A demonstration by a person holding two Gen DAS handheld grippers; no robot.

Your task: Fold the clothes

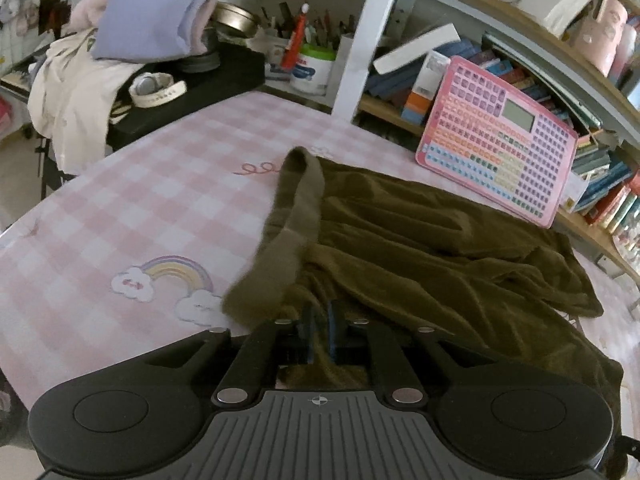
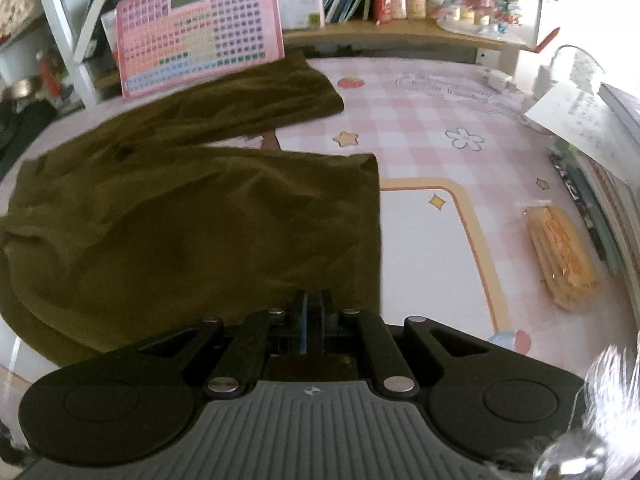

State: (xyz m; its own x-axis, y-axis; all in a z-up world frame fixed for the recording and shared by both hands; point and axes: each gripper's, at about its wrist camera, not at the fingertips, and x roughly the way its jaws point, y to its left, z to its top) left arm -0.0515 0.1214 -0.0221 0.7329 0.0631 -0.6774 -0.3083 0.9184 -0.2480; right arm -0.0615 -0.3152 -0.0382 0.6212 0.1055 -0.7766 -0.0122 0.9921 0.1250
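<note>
Both the left tool (image 1: 319,334) and the right tool (image 2: 313,322) look clenched on the near edge of the olive trousers (image 2: 192,216) spread across the pink checked tabletop (image 2: 420,128); best lift evenly, carrying that edge toward the far leg beside the pink toy keyboard (image 2: 200,24).

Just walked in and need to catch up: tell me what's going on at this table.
A person with a gripper in each hand is folding a pair of olive-green trousers on a pink checked tablecloth. The left gripper is closed on the waistband end, and the right gripper is closed on the hem of the nearer leg. The trousers lie mostly flat but wrinkled, with the two legs spread apart. A pink toy keyboard leans against the bookshelf behind.
</note>
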